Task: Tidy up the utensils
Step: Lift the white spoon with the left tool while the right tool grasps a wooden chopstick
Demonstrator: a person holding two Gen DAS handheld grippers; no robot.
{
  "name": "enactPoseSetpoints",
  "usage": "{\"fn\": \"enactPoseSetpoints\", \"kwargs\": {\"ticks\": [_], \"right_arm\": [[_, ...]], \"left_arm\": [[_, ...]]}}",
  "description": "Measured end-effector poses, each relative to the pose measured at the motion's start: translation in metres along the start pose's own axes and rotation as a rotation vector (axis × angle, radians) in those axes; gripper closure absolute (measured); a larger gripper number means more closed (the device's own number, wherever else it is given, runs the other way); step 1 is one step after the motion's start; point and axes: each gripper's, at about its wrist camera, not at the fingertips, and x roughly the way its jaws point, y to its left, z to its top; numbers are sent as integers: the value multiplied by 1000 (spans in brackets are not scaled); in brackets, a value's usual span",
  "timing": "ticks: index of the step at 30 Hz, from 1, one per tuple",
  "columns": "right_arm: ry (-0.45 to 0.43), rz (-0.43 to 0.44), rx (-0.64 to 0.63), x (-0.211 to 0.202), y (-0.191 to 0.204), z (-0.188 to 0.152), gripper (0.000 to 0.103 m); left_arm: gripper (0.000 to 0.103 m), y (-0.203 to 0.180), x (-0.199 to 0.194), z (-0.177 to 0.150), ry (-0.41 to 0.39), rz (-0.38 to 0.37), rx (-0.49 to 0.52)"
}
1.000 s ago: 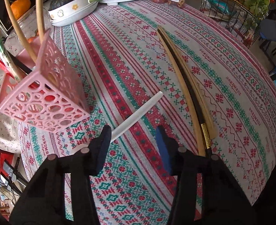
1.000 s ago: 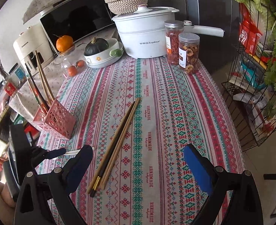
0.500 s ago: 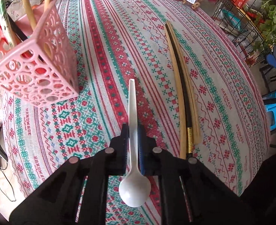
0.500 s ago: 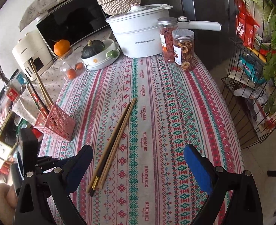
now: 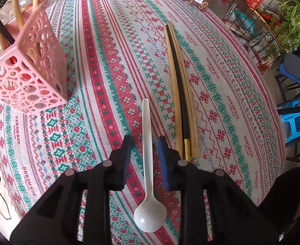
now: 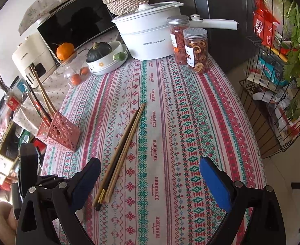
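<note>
Fingers of the left gripper are opening, straddling the white plastic spoon near the bench's near edge without pressing it. Right gripper hangs wide open, empty. Spoon and the three long chopsticks mid-bench remain outside the pink perforated holder by the left edge.

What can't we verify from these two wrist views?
- Spoon: left wrist view only; in the right wrist view the right gripper's near finger covers that spot.
- Left gripper: jaws opening around the spoon handle; pad contact unclear.
- Pink holder: contents partly hidden by its wall, tops cut off by the frame edge.
</note>
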Motion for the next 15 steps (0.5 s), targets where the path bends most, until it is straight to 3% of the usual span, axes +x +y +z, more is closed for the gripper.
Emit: {"fn": "enactPoseSetpoints", "kwargs": {"ticks": [3,4,5,10,15], "right_arm": [[26,-1,-9,7,2,-2,5],[34,0,-13,9,3,-3,5],[42,-1,-17,11,4,-3,5],[78,-11,-26,22,7,-5,5],[111,-17,-49,33,14,3,5]], "left_arm": [[80,-4,3,3,-7,26,9],[90,-8,6,5,-10,53,15],[92,-9,7,6,-13,67,18],[92,-11,0,6,-56,60,-14],[92,-8,-29,9,-158,38,-56]]}}
